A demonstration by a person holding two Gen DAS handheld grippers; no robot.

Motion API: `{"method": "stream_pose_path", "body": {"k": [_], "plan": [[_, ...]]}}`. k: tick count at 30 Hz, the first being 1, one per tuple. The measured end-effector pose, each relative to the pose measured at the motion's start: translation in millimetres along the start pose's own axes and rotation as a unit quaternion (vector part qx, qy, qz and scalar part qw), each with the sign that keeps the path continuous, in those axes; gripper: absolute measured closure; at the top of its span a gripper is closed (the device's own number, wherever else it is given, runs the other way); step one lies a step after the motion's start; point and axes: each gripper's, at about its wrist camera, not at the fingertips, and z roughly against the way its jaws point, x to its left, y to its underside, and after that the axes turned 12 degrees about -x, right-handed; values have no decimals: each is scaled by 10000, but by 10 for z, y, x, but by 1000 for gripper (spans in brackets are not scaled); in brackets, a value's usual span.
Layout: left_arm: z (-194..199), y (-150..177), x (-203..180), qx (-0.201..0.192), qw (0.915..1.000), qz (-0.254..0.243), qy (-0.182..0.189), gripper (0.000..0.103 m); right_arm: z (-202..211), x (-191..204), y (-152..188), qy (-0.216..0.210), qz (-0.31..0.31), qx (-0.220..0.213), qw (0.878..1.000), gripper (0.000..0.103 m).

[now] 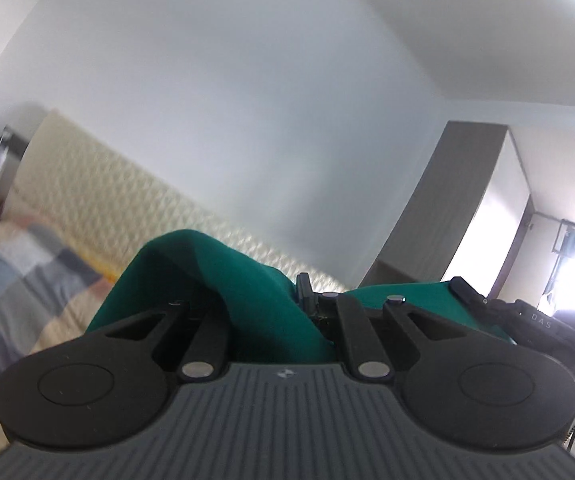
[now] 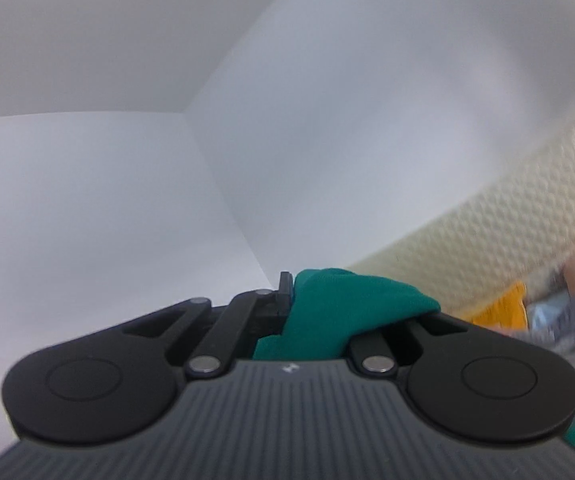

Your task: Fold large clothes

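Note:
A green garment [image 1: 223,284] is bunched between the fingers of my left gripper [image 1: 287,292], which is shut on it and raised, pointing up at the wall. The cloth hides the left finger; the right finger [image 1: 304,286] shows beside it. The garment stretches right to the other gripper's black body [image 1: 535,320]. In the right wrist view my right gripper [image 2: 307,296] is shut on another bunch of the green garment [image 2: 339,304], also held high; only its left finger [image 2: 284,286] shows, the cloth covers the other.
A bed with a checked cover [image 1: 27,264] lies low at the left, against a cream quilted headboard [image 1: 99,192]. A grey wardrobe edge [image 1: 447,200] and a bright doorway stand at the right. A yellow patch [image 2: 503,308] of bedding shows at the right.

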Motion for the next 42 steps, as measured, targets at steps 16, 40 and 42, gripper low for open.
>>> {"method": "stream_pose_path", "body": {"k": [16,40,42], "plan": [[-1648,1259,1071,855,9930,-395,-706,91,-770,-1808,1113,1127,269,729,9906,97],[-4264,5045,4423,2770,9402,-939,-1746,91,-1802,-4546,4355,2417,1213,2285,9352,94],[-4277,5051,4415,2762,9406,-965,-1722,91,-1802,-4554,4371,2447,1236,2253,9349,94]]}}
